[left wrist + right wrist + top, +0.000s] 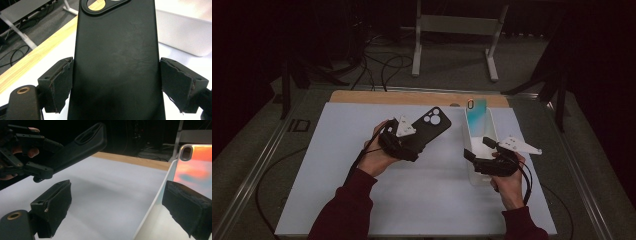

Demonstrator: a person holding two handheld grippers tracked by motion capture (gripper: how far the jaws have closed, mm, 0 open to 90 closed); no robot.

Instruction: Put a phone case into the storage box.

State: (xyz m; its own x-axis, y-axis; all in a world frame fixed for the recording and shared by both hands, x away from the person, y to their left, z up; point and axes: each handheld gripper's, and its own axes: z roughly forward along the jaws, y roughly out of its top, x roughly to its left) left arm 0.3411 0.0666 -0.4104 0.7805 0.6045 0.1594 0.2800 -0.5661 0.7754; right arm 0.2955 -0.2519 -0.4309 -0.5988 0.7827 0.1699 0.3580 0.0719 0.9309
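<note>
Item: black phone case (428,126), camera cutout at its far end, held above the white surface (362,200) by the left gripper (404,142). The left gripper view shows both fingers (58,82) pressed against the case's long edges, closed on it near the lower half.

Item: white bin (479,137), right of centre on the surface, with a second case, iridescent teal-to-orange (476,107), standing against its far wall.

Item: right gripper (482,152), fingers spread apart and holding nothing, astride the bin's near wall, one finger (185,207) inside and one outside.

Handling note, as a judgement: the black case appears bound for the bin. Keep the squeeze on the edges even, since the case is thin and may flex or pivot; carry it level over the rim, lower it clear of the iridescent case, then release. The right gripper could steady the bin wall.

Markings: no brand, label or legible writing is visible on either case or the bin.
</note>
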